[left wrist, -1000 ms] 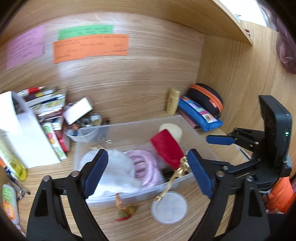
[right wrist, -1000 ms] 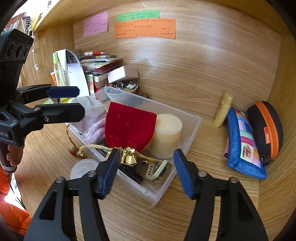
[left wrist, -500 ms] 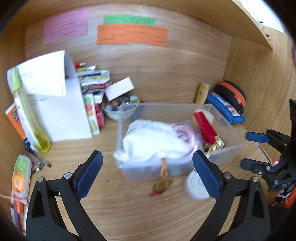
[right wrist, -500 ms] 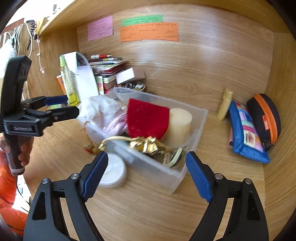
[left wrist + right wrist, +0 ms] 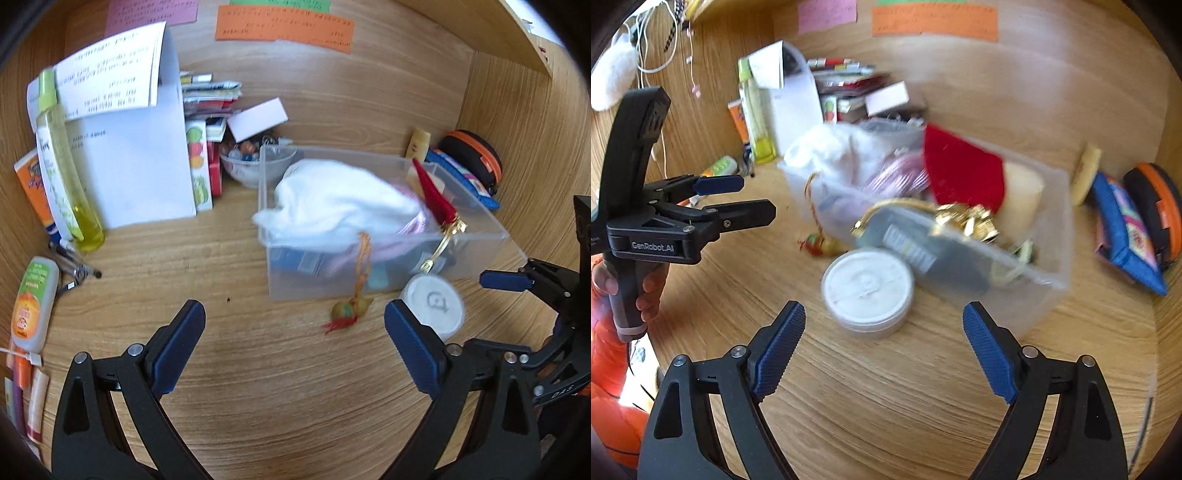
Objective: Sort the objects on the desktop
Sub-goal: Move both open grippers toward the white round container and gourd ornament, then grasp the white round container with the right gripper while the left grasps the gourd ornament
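Note:
A clear plastic bin [image 5: 476,254] [image 5: 1045,291] stands on the wooden desk. It holds a white cloth [image 5: 332,199], a pink coil, a red pouch [image 5: 960,173] with gold trim and a cream candle [image 5: 1021,195]. A round white lidded tub [image 5: 434,301] [image 5: 868,288] sits on the desk against the bin's front. A small tasselled charm [image 5: 349,310] hangs out over the bin's wall. My left gripper [image 5: 293,350] is open and empty, back from the bin. My right gripper [image 5: 882,354] is open and empty, just short of the tub.
White papers [image 5: 136,162], a yellow-green bottle [image 5: 62,173], stacked booklets and a small bowl [image 5: 243,170] stand at the back left. Tubes and pens [image 5: 33,295] lie at the far left. A blue pouch [image 5: 1123,229], a black-orange case [image 5: 1160,210] and a cream tube are at the right wall.
Both grippers have pulled back from the bin and stayed open. The left view has swung left, so the papers and bottles now show more. The right view is blurred by motion.

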`<control>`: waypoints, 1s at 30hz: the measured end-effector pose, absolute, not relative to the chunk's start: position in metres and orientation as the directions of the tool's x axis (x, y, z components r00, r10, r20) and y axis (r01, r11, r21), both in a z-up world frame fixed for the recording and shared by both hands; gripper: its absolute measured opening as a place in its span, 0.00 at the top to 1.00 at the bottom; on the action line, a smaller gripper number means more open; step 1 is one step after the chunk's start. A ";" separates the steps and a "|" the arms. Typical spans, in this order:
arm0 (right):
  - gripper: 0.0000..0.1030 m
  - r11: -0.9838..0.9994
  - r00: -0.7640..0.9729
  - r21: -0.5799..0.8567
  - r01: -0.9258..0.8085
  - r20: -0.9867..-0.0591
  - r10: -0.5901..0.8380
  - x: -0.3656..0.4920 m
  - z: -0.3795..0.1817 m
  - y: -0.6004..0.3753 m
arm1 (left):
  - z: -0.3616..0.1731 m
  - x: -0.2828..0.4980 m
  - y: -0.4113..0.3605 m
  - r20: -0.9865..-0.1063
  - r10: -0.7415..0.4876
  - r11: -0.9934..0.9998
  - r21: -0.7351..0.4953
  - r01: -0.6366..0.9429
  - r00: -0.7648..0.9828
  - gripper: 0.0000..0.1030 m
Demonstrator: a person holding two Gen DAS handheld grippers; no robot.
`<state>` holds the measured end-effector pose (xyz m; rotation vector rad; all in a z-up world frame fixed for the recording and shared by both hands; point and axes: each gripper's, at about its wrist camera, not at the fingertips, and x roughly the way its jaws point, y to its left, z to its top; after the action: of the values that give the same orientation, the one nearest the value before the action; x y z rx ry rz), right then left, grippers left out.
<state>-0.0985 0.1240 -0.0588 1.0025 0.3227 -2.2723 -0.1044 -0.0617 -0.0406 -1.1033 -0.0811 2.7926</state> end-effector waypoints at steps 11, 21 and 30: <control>0.17 -0.767 -0.451 0.052 0.640 -0.783 -0.429 -0.122 -0.085 0.089 | -0.048 -0.107 -0.071 -0.699 0.151 -0.988 -0.122 -0.092 -0.699 0.04; 0.40 -0.755 -0.453 0.004 0.656 -0.798 -0.398 -0.122 -0.092 0.074 | -0.056 -0.115 -0.074 -0.712 0.161 -0.985 -0.154 -0.072 -0.683 0.04; 0.40 -0.748 -0.474 0.015 0.663 -0.766 -0.435 -0.112 -0.083 0.088 | -0.061 -0.118 -0.054 -0.706 0.130 -0.992 -0.100 -0.083 -0.696 0.04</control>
<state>-0.1119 0.0878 -0.0828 1.0421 0.3756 -2.2197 -0.1177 -0.0542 -0.0613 -1.1692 -0.0923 2.7897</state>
